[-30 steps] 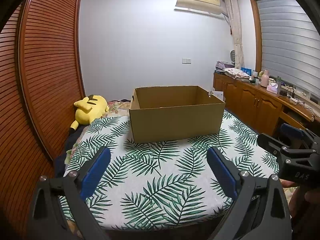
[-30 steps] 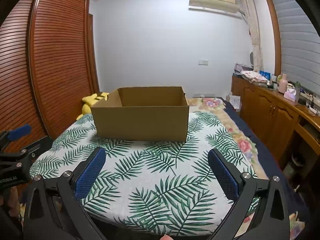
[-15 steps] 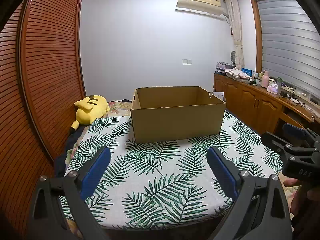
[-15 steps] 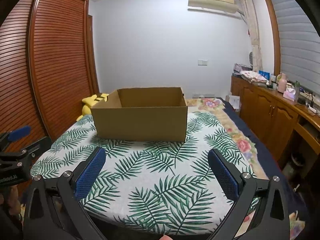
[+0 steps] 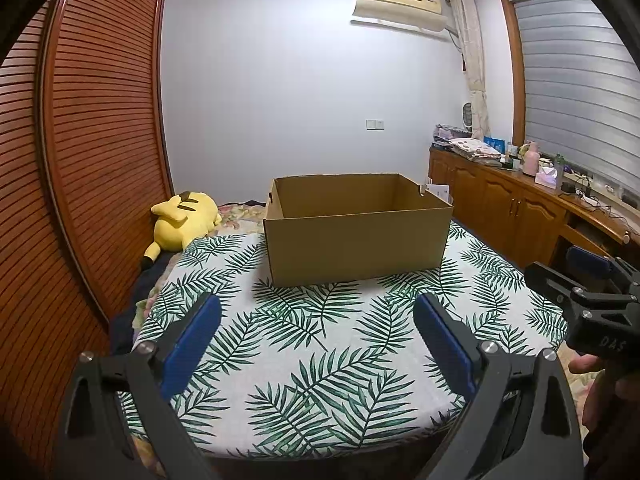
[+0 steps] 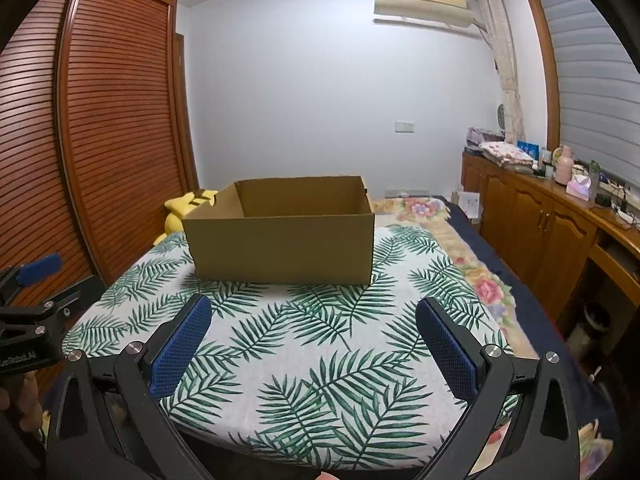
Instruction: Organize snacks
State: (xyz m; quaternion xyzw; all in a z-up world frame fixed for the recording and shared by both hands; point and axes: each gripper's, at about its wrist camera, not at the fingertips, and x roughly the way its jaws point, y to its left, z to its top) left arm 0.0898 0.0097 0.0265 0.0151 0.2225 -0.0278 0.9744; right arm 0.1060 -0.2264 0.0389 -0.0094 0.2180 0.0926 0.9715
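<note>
An open brown cardboard box stands on a bed with a palm-leaf cover; it also shows in the right wrist view. Its inside looks bare as far as I can see. No snacks are in view. My left gripper is open and empty, held over the near part of the bed, well short of the box. My right gripper is open and empty at about the same distance. Each gripper shows at the edge of the other's view: the right one and the left one.
A yellow plush toy lies at the bed's far left by the slatted wooden wardrobe. A wooden cabinet with bottles and cloths runs along the right wall. A flowered quilt edges the bed's right side.
Both grippers have drifted slightly; the box sits a little lower and nearer in both views. Both stay open and empty.
</note>
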